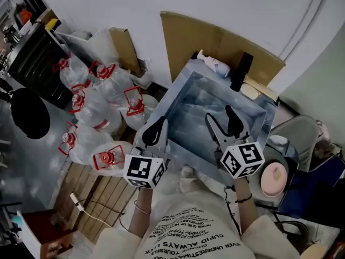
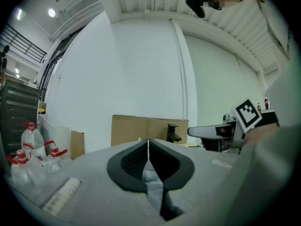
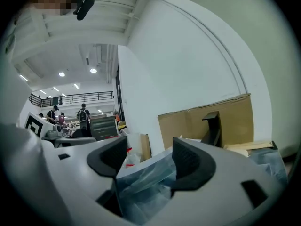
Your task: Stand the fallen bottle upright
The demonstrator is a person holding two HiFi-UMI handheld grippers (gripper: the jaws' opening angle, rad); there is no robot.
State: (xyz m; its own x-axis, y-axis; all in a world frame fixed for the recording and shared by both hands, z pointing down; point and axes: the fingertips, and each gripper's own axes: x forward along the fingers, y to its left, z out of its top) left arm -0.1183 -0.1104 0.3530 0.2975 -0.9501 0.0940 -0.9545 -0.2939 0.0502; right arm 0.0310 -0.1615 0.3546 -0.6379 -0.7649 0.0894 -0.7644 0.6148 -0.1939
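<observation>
- Small white plastic bottle [image 1: 213, 64] is lying on its side at the far edge of the worktop [image 1: 188, 99], which is covered in pale blue crinkled plastic sheeting. It is lying just in front of the brown cardboard sheet [image 1: 215, 42] and beside a black upright bracket [image 1: 241, 72].
- Left tongs [image 1: 156, 131] are hovering over the near left edge of the worktop. In the left gripper view [image 2: 148, 145] the jaws are pressing together with nothing between them.
- Right tongs [image 1: 220, 117] are hovering over the middle of the worktop. In the right gripper view [image 3: 149, 157] the jaws are standing apart, with only the plastic sheeting showing beyond the gap.
- Both tongs are sitting well apart from the bottle, and nothing is touching it.
- Clear water jugs with red caps [image 1: 108, 85] are crowding the floor to the left, away from the job.
- Step in hand, as I judge it: the approach. The bottle is not yet grasped.
- Next move is likely calling for the right tongs, already parted and nearer, to reach towards the far edge, close across the bottle's body and tip it onto its base clear of the bracket.
</observation>
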